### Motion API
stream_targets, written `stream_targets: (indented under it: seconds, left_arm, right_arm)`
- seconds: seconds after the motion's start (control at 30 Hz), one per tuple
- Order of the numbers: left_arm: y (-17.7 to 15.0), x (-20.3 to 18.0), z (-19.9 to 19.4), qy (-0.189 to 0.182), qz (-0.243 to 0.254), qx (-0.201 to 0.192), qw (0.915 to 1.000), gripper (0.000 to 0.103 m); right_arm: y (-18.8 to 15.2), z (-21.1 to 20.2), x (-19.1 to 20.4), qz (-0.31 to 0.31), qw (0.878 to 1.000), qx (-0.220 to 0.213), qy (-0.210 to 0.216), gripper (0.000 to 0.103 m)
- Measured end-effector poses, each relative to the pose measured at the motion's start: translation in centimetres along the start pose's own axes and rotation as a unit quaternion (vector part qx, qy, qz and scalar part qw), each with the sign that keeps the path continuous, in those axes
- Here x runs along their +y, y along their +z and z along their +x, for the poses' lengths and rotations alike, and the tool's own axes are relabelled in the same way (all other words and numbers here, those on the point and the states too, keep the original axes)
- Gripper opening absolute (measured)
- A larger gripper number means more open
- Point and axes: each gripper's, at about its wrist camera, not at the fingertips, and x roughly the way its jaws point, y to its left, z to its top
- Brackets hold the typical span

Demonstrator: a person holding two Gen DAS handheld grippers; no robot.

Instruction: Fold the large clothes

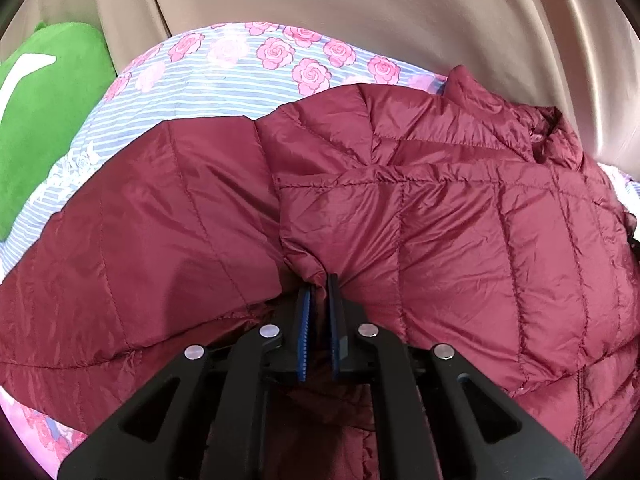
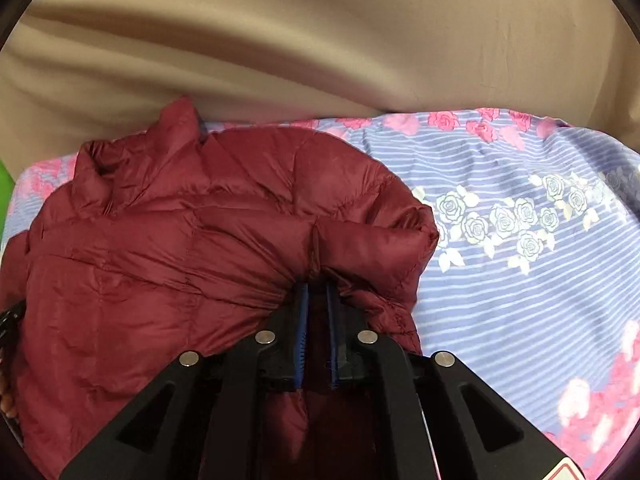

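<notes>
While your left gripper (image 1: 319, 280) and right gripper (image 2: 317, 285) each pinch the maroon jacket (image 1: 440, 220), its collar (image 2: 176, 128) lies straight ahead across the floral sheet (image 2: 520, 280).

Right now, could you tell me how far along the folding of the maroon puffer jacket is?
Early stage. The maroon puffer jacket lies on the floral sheet, the sleeve in the right view turned inward. The left hand-held gripper and right hand-held gripper each pinch fabric. The left view's sleeve remains spread; the body is unfolded.
</notes>
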Motion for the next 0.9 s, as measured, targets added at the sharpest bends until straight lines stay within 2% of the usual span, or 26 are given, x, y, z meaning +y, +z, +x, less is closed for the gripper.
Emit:
stream_targets:
  seconds: [0.07,0.17,0.2,0.23,0.3,0.37,0.43,0.5,0.57,0.67,0.73,0.8,0.83,0.9]
  left_arm:
    - [0.1,0.2,0.0,-0.006,-0.005,0.001,1.0000,0.007]
    - [0.2,0.7,0.0,-0.016,-0.016,0.001,0.9997,0.007]
    - [0.2,1.0,0.1,-0.020,-0.020,0.000,0.9996,0.007]
    - [0.3,1.8,0.0,-0.023,-0.024,-0.001,0.9995,0.008]
    - [0.3,2.3,-0.3,-0.032,-0.035,-0.007,0.9989,0.012]
    - [0.2,3.0,-1.0,-0.033,-0.053,-0.020,0.9979,0.023]
    - [-0.1,4.1,-2.2,-0.033,-0.070,-0.030,0.9965,0.030]
    - [-1.1,5.7,-4.1,-0.041,-0.091,-0.033,0.9945,0.046]
    - [-2.1,8.5,-6.7,-0.032,-0.118,-0.038,0.9918,0.074]
    - [-4.2,14.3,-10.2,0.005,-0.162,-0.045,0.9858,0.085]
    - [-5.7,19.1,-12.0,0.048,-0.201,-0.041,0.9777,0.085]
    - [-8.0,25.4,-13.3,0.093,-0.260,-0.026,0.9606,0.086]
    - [-8.8,27.5,-13.5,0.103,-0.287,-0.018,0.9523,0.086]
    - [-11.2,33.0,-14.5,0.119,-0.369,-0.010,0.9218,0.085]
  right_arm:
    - [0.0,-1.3,0.3,0.014,1.000,-0.007,-0.004,0.008]
    - [-0.5,-4.5,1.0,0.023,0.999,-0.036,0.029,0.013]
    - [-0.7,-5.0,1.2,0.018,0.998,-0.043,0.029,0.017]
    - [-1.1,-5.0,1.2,0.012,0.999,-0.042,0.020,0.021]
    - [-2.0,-2.8,0.9,0.008,1.000,-0.016,0.004,0.019]
    - [-2.2,-2.8,0.7,0.014,1.000,-0.025,0.005,0.019]
    - [-2.1,-3.0,1.2,0.006,1.000,-0.026,-0.006,0.019]
    - [-2.5,-3.7,1.8,-0.001,0.999,-0.033,-0.015,0.020]
    - [-2.8,-4.9,1.8,0.006,0.999,-0.032,-0.012,0.023]
    - [-3.7,-7.2,1.9,0.016,0.999,-0.028,0.014,0.030]
    - [-4.7,-8.8,2.2,0.014,0.999,-0.029,0.031,0.036]
    - [-6.0,-10.1,2.6,0.004,0.998,-0.027,0.050,0.038]
    - [-6.6,-10.6,2.7,0.000,0.998,-0.025,0.055,0.040]
    - [-8.0,-11.3,2.8,-0.002,0.997,-0.011,0.072,0.041]
